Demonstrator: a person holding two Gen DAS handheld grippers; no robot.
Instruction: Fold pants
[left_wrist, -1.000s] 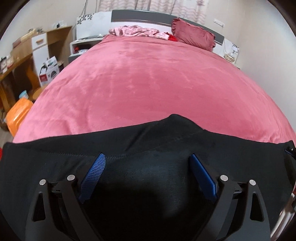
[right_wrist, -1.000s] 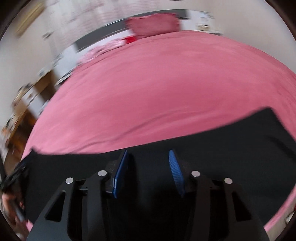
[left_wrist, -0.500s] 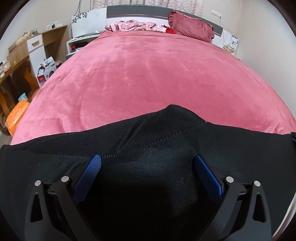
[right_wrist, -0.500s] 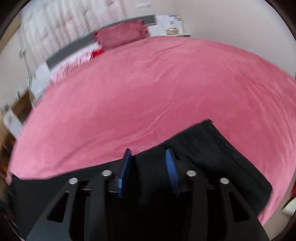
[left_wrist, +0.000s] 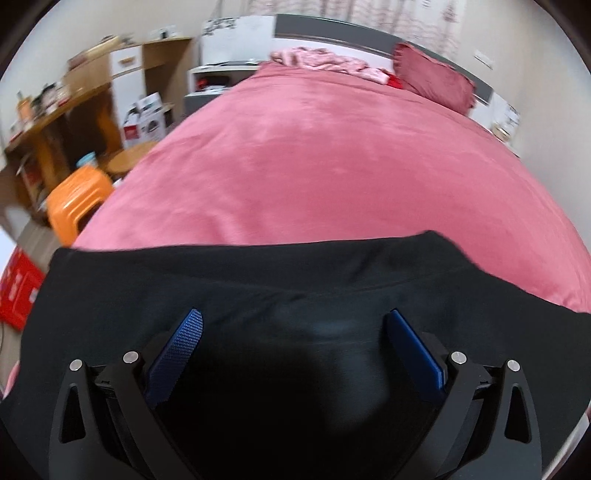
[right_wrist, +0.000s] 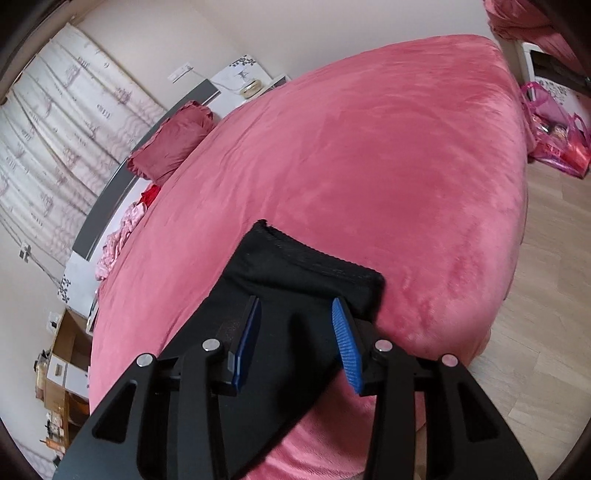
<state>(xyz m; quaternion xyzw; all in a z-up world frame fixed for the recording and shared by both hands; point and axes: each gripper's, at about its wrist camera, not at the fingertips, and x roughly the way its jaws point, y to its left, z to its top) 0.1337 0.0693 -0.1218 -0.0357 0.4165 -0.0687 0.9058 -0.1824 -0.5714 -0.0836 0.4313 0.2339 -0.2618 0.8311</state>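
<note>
Black pants (left_wrist: 295, 280) lie flat across the near edge of a pink bed (left_wrist: 314, 166). My left gripper (left_wrist: 293, 321) hovers over their broad middle, jaws spread wide, with nothing pinched. In the right wrist view the pants' narrow end with its stitched hem (right_wrist: 306, 266) lies near the bed's corner. My right gripper (right_wrist: 295, 314) sits just behind that hem, rolled to one side. Its jaws are closing with black cloth lying between the blue pads (right_wrist: 345, 339). The pads do not visibly press on the cloth.
A dark red pillow (left_wrist: 436, 81) and crumpled pink clothes (left_wrist: 325, 64) lie at the headboard. An orange stool (left_wrist: 79, 201), a wooden desk (left_wrist: 55, 122) and a red box (left_wrist: 18, 291) stand left of the bed. A pink bag (right_wrist: 557, 140) sits on the wooden floor (right_wrist: 535, 314).
My right gripper has swept along the pants to their hemmed end, rolling over, and its jaws have narrowed. The left gripper has shifted sideways a little and its jaws have widened slightly.
</note>
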